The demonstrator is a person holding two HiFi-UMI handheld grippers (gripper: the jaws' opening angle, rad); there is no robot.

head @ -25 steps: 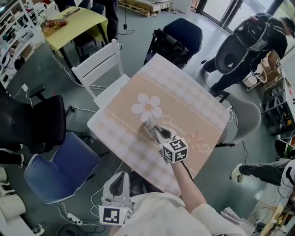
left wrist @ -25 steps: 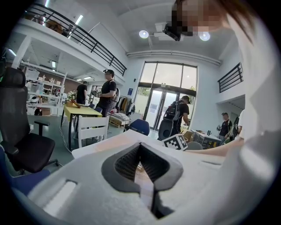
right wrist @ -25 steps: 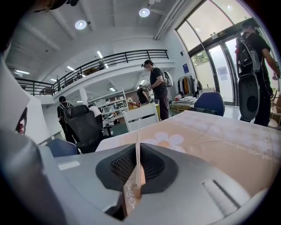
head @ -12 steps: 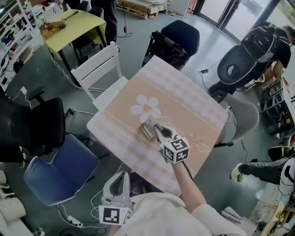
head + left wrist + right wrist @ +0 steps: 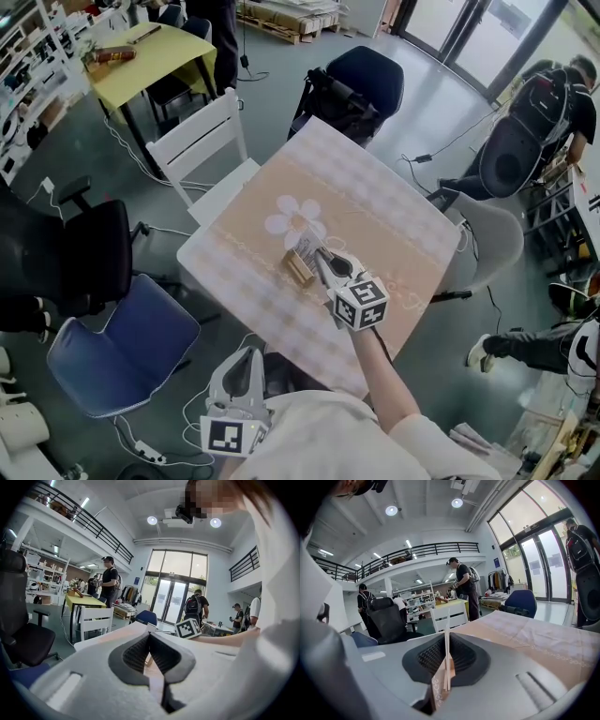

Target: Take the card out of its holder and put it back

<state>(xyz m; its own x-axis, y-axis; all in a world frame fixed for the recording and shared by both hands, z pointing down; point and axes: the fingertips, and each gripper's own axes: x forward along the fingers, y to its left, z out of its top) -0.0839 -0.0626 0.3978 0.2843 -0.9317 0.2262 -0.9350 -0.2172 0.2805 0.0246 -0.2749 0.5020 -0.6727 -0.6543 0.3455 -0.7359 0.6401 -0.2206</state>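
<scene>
My right gripper (image 5: 319,261) reaches over the near half of the table (image 5: 384,211) and is shut on a thin white card (image 5: 305,248). In the right gripper view the card (image 5: 447,639) stands edge-on between the pads of the right gripper (image 5: 447,657). A small wooden card holder (image 5: 297,271) lies on the cloth just below and left of the card; whether the card is free of it I cannot tell. The left gripper (image 5: 246,361) hangs low, off the table's near edge, apart from both. Seen from its own camera, my left gripper (image 5: 150,638) is shut on nothing.
The checked cloth has a white flower print (image 5: 295,217). Around the table stand a white chair (image 5: 202,131), a blue chair (image 5: 122,347), a black office chair (image 5: 84,253), a grey chair (image 5: 497,239) and a dark blue one (image 5: 366,80). People stand at the far right.
The right gripper has risen a little with the card in it. The left gripper has stayed put. A person with a dark chair at the upper right has moved further away.
</scene>
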